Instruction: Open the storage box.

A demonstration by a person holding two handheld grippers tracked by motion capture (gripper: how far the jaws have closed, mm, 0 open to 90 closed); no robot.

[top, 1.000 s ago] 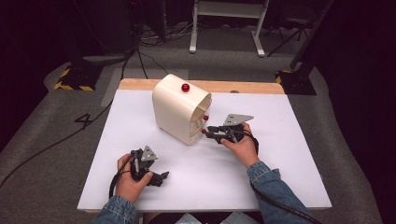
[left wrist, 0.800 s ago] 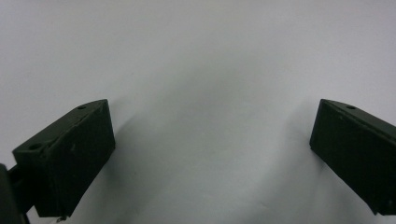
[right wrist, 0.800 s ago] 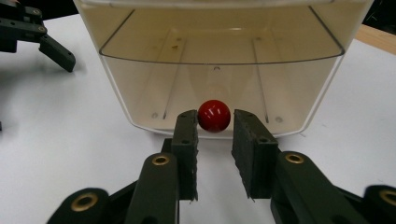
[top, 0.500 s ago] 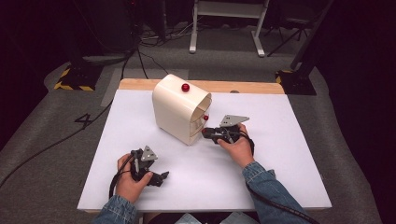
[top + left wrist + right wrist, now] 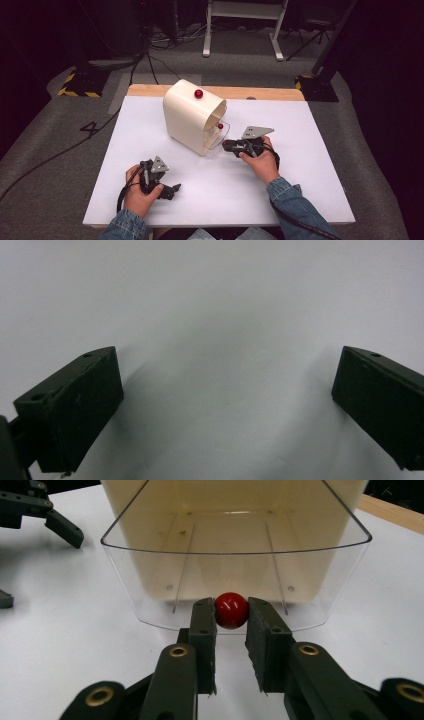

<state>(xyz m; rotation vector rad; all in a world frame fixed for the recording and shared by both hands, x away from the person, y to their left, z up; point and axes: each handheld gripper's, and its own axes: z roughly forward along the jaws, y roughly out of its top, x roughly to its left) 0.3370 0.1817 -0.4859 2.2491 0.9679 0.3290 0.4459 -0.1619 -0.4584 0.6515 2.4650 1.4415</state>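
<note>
Two red knobs (image 5: 199, 93) — right gripper (image 5: 231, 611) clamps one.

A recording lab or studio, dimly lit: a white tabletop (image 5: 300, 150) with a wooden edge (image 5: 270, 93) stands on grey carpet (image 5: 50, 165), with black cables (image 5: 150, 60) trailing across the floor, a black-and-yellow hazard-striped base (image 5: 77, 90) at left, a white metal stand (image 5: 240, 25) behind, and a "4" (image 5: 91, 128) marked on the carpet.
</note>
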